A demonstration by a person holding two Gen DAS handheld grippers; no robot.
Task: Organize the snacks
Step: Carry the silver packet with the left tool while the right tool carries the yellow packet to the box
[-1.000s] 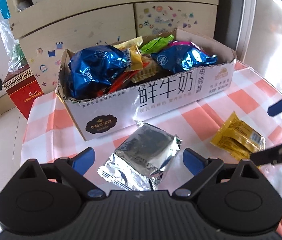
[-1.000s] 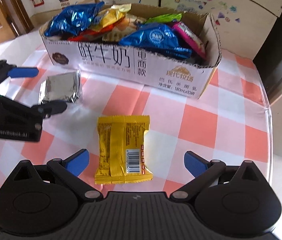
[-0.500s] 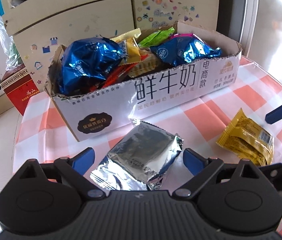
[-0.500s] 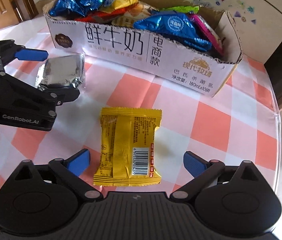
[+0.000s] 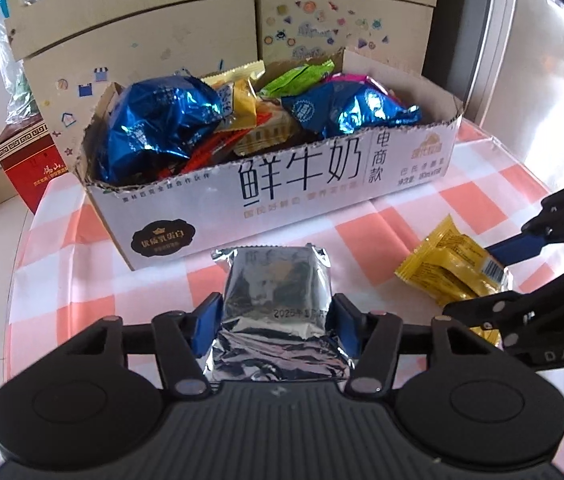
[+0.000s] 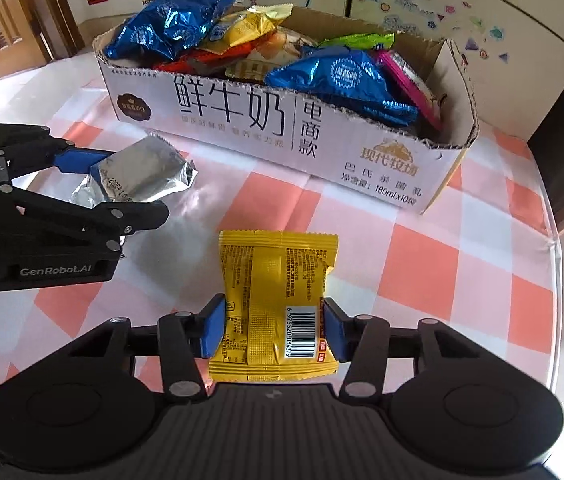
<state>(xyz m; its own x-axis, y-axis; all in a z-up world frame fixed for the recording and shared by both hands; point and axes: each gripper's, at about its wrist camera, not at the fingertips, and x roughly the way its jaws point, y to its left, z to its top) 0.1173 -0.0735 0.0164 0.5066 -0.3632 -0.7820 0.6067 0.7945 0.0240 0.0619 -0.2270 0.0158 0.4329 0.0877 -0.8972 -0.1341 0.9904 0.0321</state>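
- Gripping a snack apiece, the left gripper (image 5: 276, 322) closes its jaws on a silver packet (image 5: 278, 300) while the right gripper (image 6: 273, 326) clamps a yellow packet (image 6: 276, 300).
- Both packets lie on the checked table (image 6: 421, 276), in front of the cardboard box (image 6: 282, 128) at its far edge.
- Pickup appears to be the step in hand; next, each packet likely needs lifting over the box's front wall.
- Blue, yellow, green and pink bags already crowd the box, leaving little room.
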